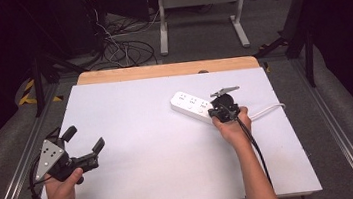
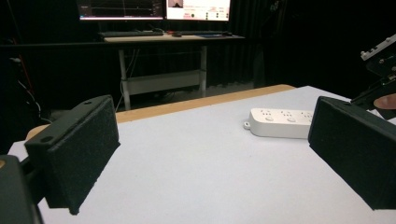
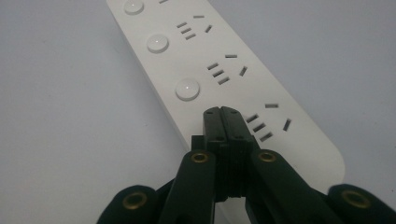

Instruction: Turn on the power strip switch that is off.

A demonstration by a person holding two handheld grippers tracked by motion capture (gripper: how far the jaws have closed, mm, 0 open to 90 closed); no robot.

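The white power strip (image 1: pixel 193 106) lies flat on the white table (image 1: pixel 145 148), toward its far right part, set at a slant. Its top carries rows of socket slots and round white buttons (image 3: pixel 187 88); no brand, label or lettering can be read on it in any view. In the right gripper view its far end is cut off by the frame's top edge, and the near end is partly hidden behind the jaws. The right gripper (image 3: pixel 226 116) has its two jaws pressed together with nothing between them, their tips on or just over the strip's top beside the nearest button; contact cannot be told. A white cable (image 1: pixel 266 111) leaves the strip behind the right hand (image 1: pixel 232 126). The left gripper (image 1: pixel 84 138) is well apart at the table's near left corner, jaws spread wide and empty. Lit monitor screens (image 2: pixel 154 8) stand behind the table; their writing is too small to read.
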